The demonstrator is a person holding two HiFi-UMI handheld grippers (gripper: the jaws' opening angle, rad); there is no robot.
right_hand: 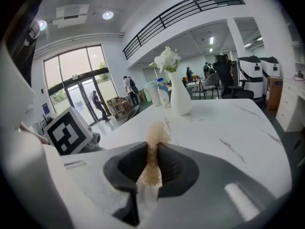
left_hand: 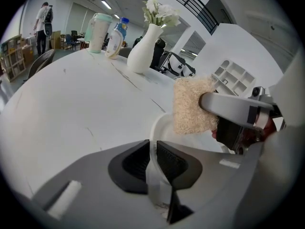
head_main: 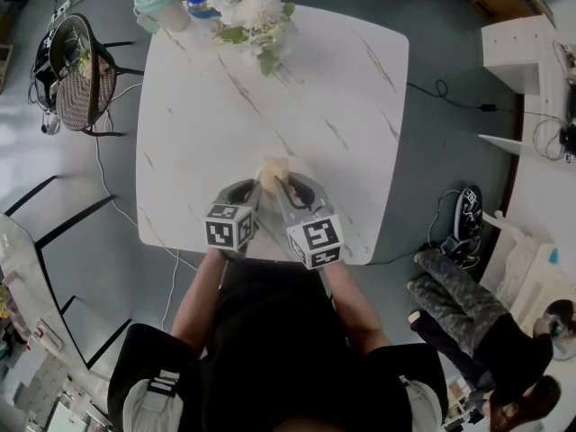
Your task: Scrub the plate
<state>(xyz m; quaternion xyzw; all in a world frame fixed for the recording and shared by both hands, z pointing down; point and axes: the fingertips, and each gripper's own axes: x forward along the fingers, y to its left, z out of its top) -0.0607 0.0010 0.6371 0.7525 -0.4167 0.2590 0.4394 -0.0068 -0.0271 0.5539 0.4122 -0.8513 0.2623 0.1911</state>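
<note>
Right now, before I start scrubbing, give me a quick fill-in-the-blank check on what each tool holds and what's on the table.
1. The left tool is shut on the rim of the white ____.
2. The right tool grips the tan scrubbing ____.
3. The vase on the table holds ____ flowers.
Missing: plate; sponge; white.

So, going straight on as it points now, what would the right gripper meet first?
Probably the table top, its sponge leading, well short of the vase; depth is unclear.
</note>
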